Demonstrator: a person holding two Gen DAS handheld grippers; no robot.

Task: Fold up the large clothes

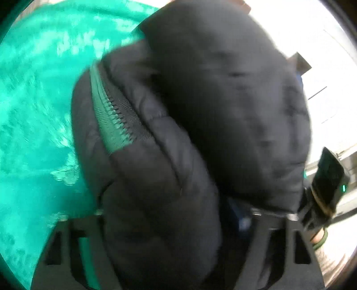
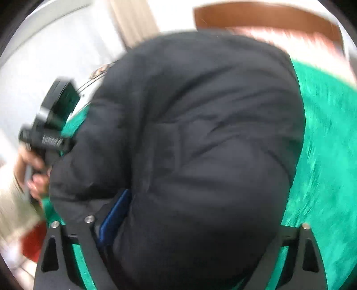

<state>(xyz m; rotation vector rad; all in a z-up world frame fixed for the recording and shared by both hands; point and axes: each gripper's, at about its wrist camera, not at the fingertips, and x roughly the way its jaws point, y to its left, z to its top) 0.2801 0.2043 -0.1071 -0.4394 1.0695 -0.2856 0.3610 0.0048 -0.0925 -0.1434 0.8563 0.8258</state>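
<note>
A black puffer jacket (image 1: pixel 200 116) with a green zipper (image 1: pixel 111 120) fills the left wrist view, bunched over a green cloth surface (image 1: pixel 33 111). My left gripper (image 1: pixel 176 223) is shut on a thick fold of it; the fingertips are buried in fabric. The right gripper's body (image 1: pixel 328 178) shows at the right edge. In the right wrist view the jacket (image 2: pixel 200 145) also fills the frame. My right gripper (image 2: pixel 178 223) is shut on its padded bulk, with one blue pad (image 2: pixel 116 216) showing. The left gripper body (image 2: pixel 53 125) and a hand (image 2: pixel 33 176) are at the left.
The green cloth (image 2: pixel 330 156) continues to the right in the right wrist view. A brown wooden board (image 2: pixel 267 17) stands behind, with a pale wall and curtain (image 2: pixel 131 20) beyond. Something red (image 2: pixel 35 241) lies low at the left.
</note>
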